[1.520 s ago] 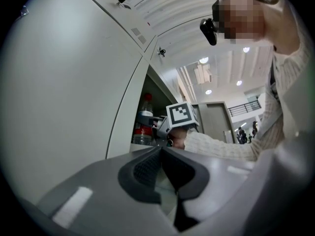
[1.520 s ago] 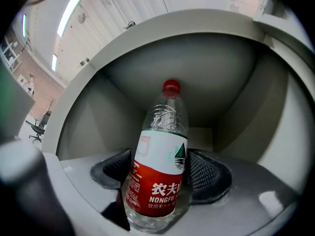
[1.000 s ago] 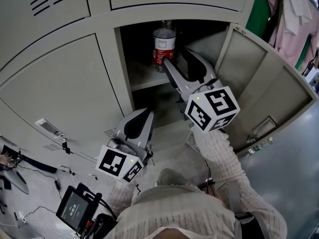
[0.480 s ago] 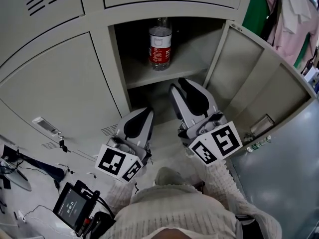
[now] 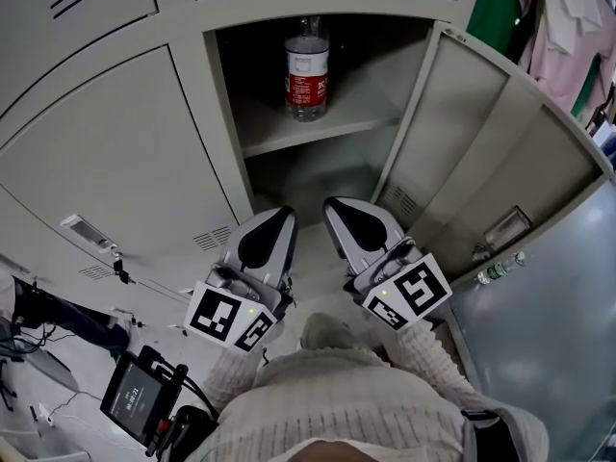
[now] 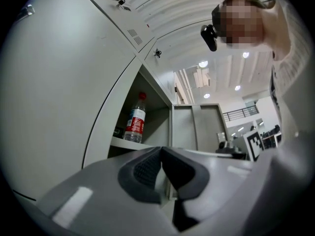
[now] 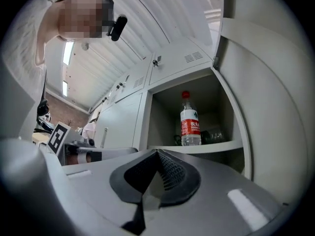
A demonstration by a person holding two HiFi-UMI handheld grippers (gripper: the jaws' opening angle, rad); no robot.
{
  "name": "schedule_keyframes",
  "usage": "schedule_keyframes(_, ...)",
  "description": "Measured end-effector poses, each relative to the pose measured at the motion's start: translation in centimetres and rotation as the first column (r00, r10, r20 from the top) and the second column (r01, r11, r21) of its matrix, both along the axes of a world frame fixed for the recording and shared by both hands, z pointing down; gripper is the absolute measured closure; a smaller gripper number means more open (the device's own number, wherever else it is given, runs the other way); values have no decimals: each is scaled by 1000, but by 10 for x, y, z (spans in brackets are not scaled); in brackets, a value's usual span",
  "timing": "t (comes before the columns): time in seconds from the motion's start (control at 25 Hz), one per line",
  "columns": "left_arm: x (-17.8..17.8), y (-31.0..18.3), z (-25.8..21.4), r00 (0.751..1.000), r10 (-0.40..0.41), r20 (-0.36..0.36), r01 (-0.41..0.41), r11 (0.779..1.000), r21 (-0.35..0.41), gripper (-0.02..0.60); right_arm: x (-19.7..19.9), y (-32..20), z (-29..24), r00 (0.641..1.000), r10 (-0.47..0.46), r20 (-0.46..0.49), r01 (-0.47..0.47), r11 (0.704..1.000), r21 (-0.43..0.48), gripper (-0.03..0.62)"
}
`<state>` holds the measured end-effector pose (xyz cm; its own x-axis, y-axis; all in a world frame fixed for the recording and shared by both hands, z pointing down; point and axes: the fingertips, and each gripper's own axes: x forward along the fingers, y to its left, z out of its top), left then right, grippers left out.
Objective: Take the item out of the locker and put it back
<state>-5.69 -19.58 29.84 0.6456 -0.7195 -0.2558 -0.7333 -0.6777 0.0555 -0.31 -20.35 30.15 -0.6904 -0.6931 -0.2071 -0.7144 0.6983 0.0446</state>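
Note:
A clear water bottle with a red label stands upright on the shelf of the open locker; it also shows in the left gripper view and the right gripper view. My right gripper hangs below and in front of the opening, well clear of the bottle. Its jaws have just been closing and now meet with nothing between them. Beside it my left gripper is shut and empty, pointing up toward the locker.
The locker door stands swung open to the right. Closed locker doors fill the left. A tablet device lies on the floor at lower left. Clothes hang at upper right. A small bottle lies by the door.
My right gripper has drawn back out of the locker and sunk beside the left one, its jaws going from open to shut. The bottle stays on the shelf. The left gripper has kept still.

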Motion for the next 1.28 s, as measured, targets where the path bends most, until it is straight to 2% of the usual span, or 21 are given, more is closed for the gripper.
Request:
schedule_keyframes(0.24,0,5,8,1000,-2,10,2,1000,-16,572,3,10,15,998,-3,56,6,999,-46,594)
schedule_keyframes(0.44,2,7,12,1000,10,23,-9,1000,-30,574,5,10,8,999,9,46,-7,999,-31,594)
schedule_keyframes(0.6,4,10,12,1000,27,-3,-27,999,-43,572,-6,11,5,998,-8,57,10,999,-32,594)
schedule_keyframes(0.96,0,2,16,1000,25,-5,-25,998,-61,572,-16,7,9,999,-29,44,32,998,-54,595)
schedule_keyframes(1.28,2,3,12,1000,30,-1,-30,998,-53,572,-17,7,9,999,-26,35,27,998,-48,595)
